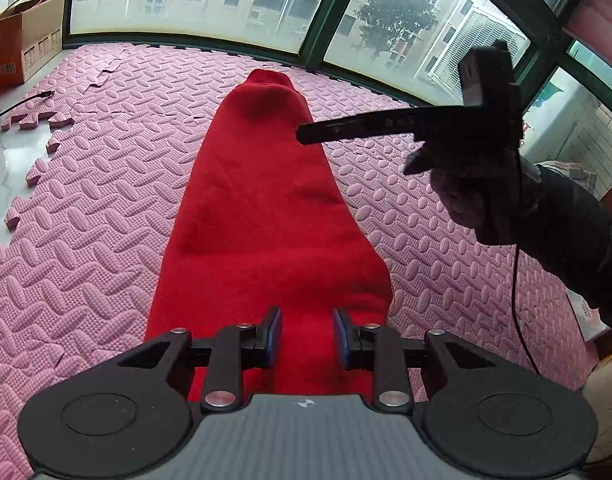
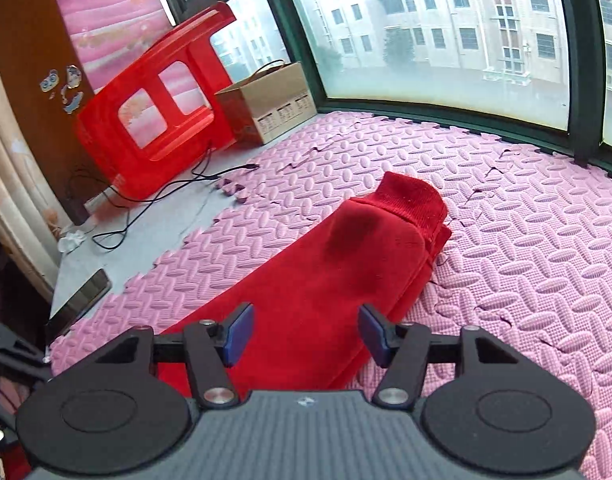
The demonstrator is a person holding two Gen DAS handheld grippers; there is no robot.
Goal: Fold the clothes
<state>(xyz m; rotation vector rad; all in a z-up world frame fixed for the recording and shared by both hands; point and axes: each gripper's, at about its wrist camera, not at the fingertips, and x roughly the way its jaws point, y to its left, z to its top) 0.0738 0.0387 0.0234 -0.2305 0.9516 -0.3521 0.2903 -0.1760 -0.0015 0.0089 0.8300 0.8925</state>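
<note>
Left gripper (image 1: 307, 336) fingers released, hovering over the near end of the folded red garment (image 1: 262, 216), which runs toward 12 o'clock on the pink foam mat (image 1: 86, 208); right gripper (image 2: 306, 334) likewise released above it, red stool (image 2: 146, 108) at 10 o'clock

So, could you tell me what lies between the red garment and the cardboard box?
In the right wrist view, only pink foam mat separates the red garment from the cardboard box.
</note>
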